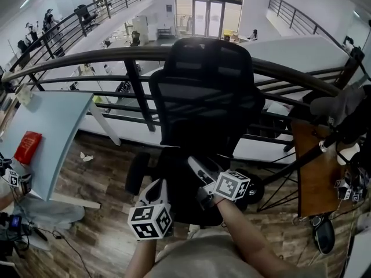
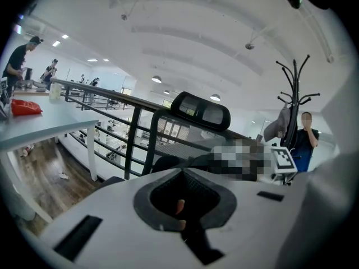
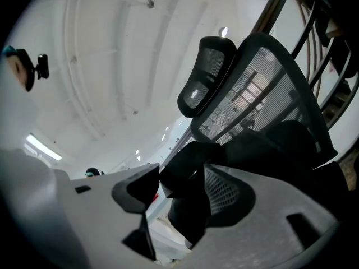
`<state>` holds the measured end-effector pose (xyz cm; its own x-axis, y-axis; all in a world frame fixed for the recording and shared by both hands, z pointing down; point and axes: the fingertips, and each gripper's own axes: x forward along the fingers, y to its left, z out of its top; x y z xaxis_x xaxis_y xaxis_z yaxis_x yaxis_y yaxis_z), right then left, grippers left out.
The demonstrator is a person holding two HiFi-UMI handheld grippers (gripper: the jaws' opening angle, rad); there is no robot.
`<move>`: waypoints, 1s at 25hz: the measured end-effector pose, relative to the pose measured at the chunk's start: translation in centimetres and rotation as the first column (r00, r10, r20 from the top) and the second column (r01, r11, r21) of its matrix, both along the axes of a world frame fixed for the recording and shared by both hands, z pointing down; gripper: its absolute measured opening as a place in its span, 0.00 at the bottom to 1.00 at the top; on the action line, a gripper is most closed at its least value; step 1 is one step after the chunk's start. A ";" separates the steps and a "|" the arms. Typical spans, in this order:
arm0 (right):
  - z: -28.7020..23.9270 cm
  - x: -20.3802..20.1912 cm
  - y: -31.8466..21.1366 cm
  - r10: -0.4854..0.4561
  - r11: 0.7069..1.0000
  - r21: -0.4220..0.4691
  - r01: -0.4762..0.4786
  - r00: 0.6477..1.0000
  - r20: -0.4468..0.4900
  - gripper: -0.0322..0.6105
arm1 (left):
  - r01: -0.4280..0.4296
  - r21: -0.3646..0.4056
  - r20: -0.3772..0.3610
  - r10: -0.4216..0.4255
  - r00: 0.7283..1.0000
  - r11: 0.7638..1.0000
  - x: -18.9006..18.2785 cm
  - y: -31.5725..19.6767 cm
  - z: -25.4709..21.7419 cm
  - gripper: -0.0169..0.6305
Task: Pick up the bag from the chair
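Note:
A black mesh office chair (image 1: 206,91) stands in front of me, its seat low in the head view. The bag (image 3: 188,203) is black, and against the black seat its outline is hard to make out from above. A dark fold or strap of it sits between the jaws of my right gripper (image 3: 179,181), which is shut on it over the seat (image 1: 204,177). My left gripper (image 1: 155,194) hovers at the seat's front left edge. Its jaws are pressed together with nothing in them (image 2: 182,175). The chair's headrest (image 2: 201,110) rises beyond them.
A curved black railing (image 1: 87,57) runs behind the chair, with a drop to a lower floor beyond. At the left is a pale blue table (image 1: 46,126) with a red packet (image 1: 27,146). A wooden table (image 1: 313,167) and stand legs are at the right. Several people stand far off.

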<state>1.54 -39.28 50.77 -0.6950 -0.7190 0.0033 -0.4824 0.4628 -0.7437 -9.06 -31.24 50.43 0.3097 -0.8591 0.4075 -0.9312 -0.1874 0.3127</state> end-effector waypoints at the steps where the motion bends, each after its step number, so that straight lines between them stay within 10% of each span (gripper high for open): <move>1: -0.3 0.0 -0.2 0.004 1.000 0.004 -0.004 1.000 0.017 0.39 | 0.002 0.000 0.001 -0.002 1.000 1.000 -0.1 0.0 0.0 0.03; 12: -1.9 -0.4 -2.1 -0.028 1.000 0.015 0.025 0.970 0.241 0.34 | -0.001 0.009 0.012 0.001 1.000 1.000 0.3 -0.1 -0.4 0.03; 25: -4.0 -1.7 -3.3 -0.057 0.998 0.041 0.048 0.963 0.262 0.06 | -0.001 0.013 0.014 0.001 1.000 1.000 0.3 0.0 -0.4 0.03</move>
